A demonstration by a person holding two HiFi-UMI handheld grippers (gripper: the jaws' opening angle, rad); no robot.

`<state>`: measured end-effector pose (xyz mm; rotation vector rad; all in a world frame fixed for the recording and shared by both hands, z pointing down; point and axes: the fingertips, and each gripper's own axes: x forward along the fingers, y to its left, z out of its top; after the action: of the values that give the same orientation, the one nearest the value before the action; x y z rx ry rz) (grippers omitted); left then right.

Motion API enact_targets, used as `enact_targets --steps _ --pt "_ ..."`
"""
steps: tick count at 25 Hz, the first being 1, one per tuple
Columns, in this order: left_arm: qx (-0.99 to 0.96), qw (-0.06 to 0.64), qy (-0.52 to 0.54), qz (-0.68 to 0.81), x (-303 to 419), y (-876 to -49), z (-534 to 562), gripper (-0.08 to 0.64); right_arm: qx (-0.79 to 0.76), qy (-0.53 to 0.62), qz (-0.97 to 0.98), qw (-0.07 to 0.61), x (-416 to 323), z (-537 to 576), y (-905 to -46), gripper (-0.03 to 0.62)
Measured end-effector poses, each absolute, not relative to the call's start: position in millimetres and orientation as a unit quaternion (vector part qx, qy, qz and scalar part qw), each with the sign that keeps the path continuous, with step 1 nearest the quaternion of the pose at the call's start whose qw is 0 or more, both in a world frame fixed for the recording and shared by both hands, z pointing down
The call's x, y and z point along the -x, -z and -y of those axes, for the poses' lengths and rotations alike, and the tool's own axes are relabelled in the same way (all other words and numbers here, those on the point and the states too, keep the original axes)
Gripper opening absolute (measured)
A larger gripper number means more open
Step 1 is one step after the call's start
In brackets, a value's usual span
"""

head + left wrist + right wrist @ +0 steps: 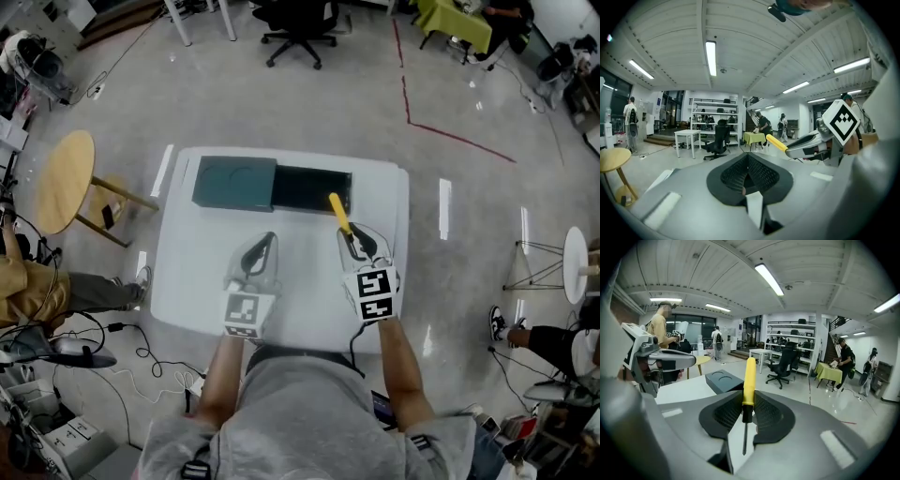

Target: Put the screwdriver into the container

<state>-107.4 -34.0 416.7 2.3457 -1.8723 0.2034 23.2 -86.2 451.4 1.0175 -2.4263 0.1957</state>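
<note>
A screwdriver (pixel 338 214) with a yellow handle and dark shaft sticks forward out of my right gripper (pixel 355 243), which is shut on it near the handle's base. Its tip end points back toward me (pixel 743 439). The handle (pixel 749 378) hangs just before the open half of the dark green container (pixel 311 188) at the table's far side. The container's lid (pixel 234 183), with two round dents, is slid to the left (pixel 723 380). My left gripper (pixel 262 253) hovers over the table to the left with its jaws together and nothing in them (pixel 747 177). The left gripper view shows the yellow handle (pixel 776 142) too.
The white table (pixel 197 281) carries only the container. A round wooden stool (pixel 64 180) stands to the left and a black office chair (pixel 298 28) beyond the table. Cables and gear lie on the floor at the lower left (pixel 56 352).
</note>
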Motion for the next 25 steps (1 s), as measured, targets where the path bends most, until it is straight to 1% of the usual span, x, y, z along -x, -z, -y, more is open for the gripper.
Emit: enact_targets --steps 14,25 --pt "-0.76 0.115 -0.084 0.634 154.5 -465.8 95.1 0.011 -0.31 -0.038 0.896 0.314 43.5 160.7 -500.6 0.08" --pt "-0.749 0.155 -0.094 0.637 178.0 -511.4 128.4 0.011 -0.26 -0.042 0.895 0.359 86.3 200.7 -556.5 0.08"
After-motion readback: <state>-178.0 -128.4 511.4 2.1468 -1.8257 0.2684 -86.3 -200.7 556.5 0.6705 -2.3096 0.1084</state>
